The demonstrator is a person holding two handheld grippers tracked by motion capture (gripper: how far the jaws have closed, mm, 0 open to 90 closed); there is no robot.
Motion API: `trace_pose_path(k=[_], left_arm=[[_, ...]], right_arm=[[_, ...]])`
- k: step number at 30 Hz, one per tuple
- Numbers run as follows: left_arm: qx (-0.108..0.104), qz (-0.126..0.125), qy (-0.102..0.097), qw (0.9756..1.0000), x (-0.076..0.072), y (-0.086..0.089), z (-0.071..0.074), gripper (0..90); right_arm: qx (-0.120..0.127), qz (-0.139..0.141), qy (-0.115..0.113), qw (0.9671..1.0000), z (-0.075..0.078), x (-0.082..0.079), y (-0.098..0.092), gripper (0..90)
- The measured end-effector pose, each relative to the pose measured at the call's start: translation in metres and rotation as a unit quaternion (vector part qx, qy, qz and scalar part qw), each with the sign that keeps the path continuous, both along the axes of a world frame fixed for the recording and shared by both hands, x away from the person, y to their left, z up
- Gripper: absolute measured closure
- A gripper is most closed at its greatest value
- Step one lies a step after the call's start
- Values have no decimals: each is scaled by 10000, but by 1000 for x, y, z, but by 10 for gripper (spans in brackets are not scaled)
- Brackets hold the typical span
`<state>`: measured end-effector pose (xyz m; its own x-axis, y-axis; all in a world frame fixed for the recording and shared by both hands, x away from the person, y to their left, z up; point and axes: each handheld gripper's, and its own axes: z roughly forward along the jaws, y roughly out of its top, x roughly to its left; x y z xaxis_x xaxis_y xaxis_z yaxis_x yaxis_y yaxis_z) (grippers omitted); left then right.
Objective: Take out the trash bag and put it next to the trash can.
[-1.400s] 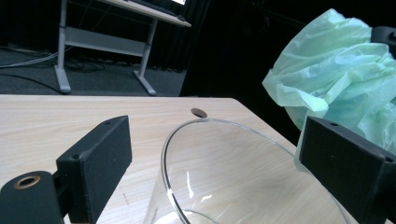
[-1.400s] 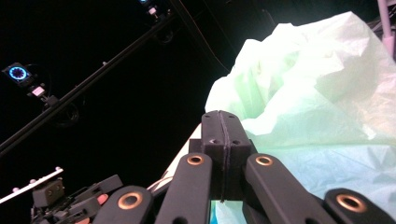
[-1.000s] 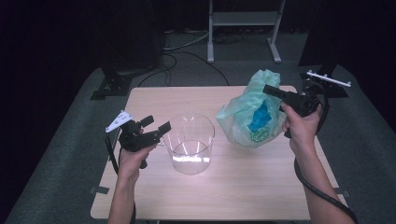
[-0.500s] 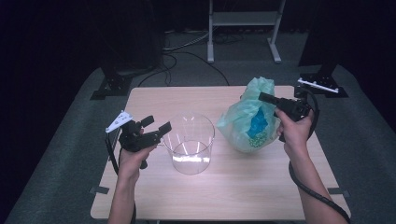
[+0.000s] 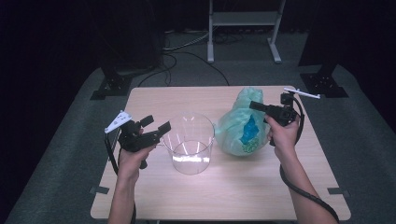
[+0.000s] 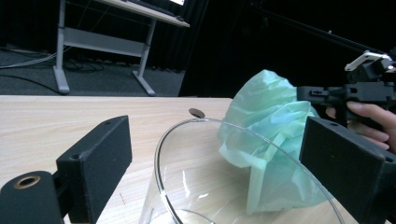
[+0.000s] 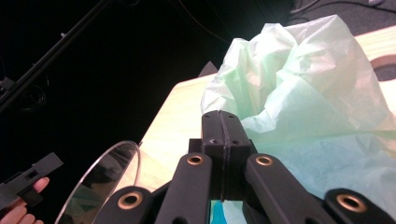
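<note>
We see the left hand-held gripper (image 5: pixel 159 126) held level beside the clear, round, glass-like container (image 5: pixel 188 142) that stands near the middle of the pale wooden worktop (image 5: pixel 243 186). Its jaws are released and spread wide; in the left gripper view they stand on either side of the container's near rim (image 6: pixel 219 154), and we cannot tell whether they touch it. The right hand-held gripper (image 5: pixel 254 105) has its jaws clenched together, with nothing between them that we can see, and hangs just above the crumpled, pale green plastic bag (image 5: pixel 238 126) with a blue print. The bag sits on the worktop just right of the container, close against its side.
</note>
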<state>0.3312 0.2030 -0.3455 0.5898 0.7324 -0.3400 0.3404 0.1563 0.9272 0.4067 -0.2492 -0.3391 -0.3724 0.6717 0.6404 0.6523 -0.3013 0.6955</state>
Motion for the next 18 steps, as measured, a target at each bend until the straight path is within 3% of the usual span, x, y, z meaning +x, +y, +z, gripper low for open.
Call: trace_pose_path(k=[18], left_arm=[[8,-27,15,10000,1,-3,-2,82]], right_arm=[[-48,245,318,9992,-33,13,18,900]])
